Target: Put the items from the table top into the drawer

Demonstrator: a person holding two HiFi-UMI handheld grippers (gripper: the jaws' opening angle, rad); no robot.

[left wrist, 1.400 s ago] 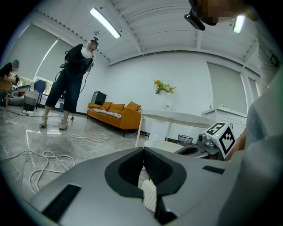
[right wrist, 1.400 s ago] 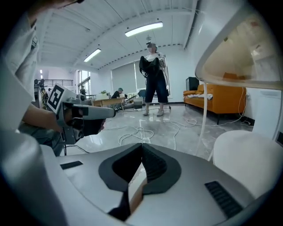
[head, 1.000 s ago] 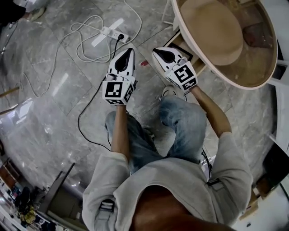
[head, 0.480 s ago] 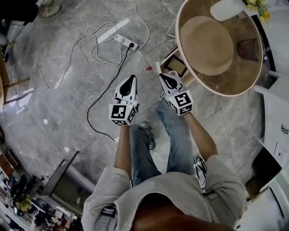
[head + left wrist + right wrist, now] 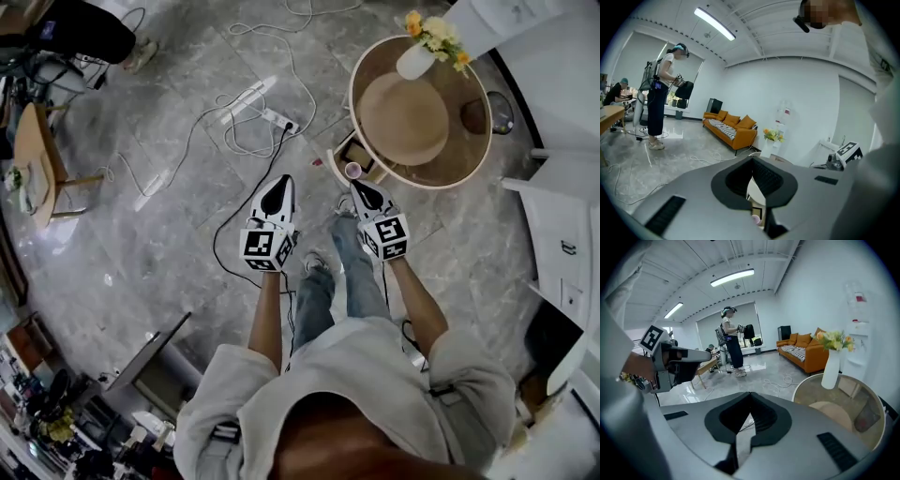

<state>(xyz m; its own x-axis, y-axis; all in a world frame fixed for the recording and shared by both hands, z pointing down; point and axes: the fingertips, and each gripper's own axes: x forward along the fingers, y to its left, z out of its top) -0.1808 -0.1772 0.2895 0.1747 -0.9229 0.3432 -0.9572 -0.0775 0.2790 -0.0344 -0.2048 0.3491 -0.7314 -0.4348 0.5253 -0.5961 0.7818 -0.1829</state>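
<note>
- Our left hand-held gripper (image 5: 281, 183) hung over the grey stone floor (image 5: 169, 234) with its jaws pressed together on nothing. The right hand-held gripper (image 5: 361, 187) beside it was just as closed and empty.
- Ahead sat the round brown tabletop (image 5: 457, 155). Its open drawer (image 5: 366, 150) stuck out at the near-left edge, with a small pink cup (image 5: 352, 170) already inside.
- On top lay the tan round brimmed hat (image 5: 405, 117), filling the middle. We judged it light, soft and springy, so a pinch on the near brim looked best.
- At the far rim stood the white vase with yellow flowers (image 5: 417, 58). It looked smooth, breakable and top-heavy to us, so we'd grip its body low and keep it upright.
- A small dark object (image 5: 478, 114) rested right of the hat, too small for us to identify.
</note>
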